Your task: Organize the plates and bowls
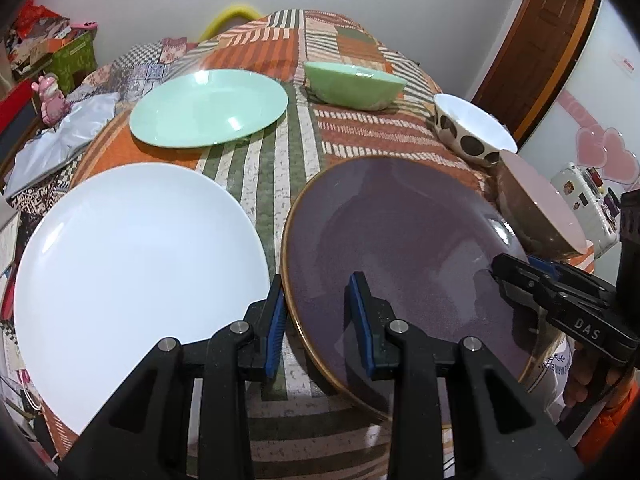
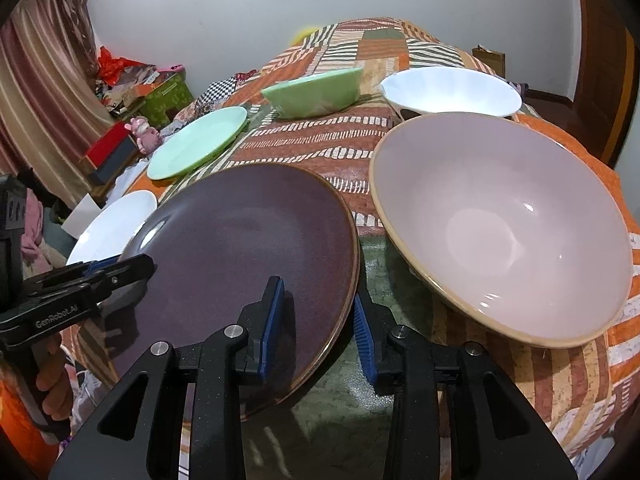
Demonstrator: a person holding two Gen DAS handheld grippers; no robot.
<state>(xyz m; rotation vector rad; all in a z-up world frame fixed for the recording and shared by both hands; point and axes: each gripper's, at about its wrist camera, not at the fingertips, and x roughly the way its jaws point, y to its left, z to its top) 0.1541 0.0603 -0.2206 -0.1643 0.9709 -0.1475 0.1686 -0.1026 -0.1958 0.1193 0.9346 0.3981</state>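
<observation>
A: So, both tools first. Left gripper [image 1: 316, 312] straddles the near-left rim of the purple plate [image 1: 400, 240], one blue pad above the rim, one outside it. Whether the pads press yet, I cannot tell.

B: Right gripper [image 2: 320, 320] likewise: its jaws bracket the plate's right rim, set narrow; contact unclear.

A: Plate lies on the patchwork cloth [image 1: 280, 152], between the white plate [image 1: 132, 264] and the pink bowl [image 2: 500, 224].

B: Step in hand, I judge: a two-sided grasp, probably to stack it. Next calls for both pinches firm, then an even lift.

A: Farther off: green plate [image 1: 208, 108], green bowl [image 1: 352, 84], spotted bowl [image 1: 472, 128].

B: Room: white wall, wooden door [image 1: 548, 28] at right, clutter at left.
</observation>
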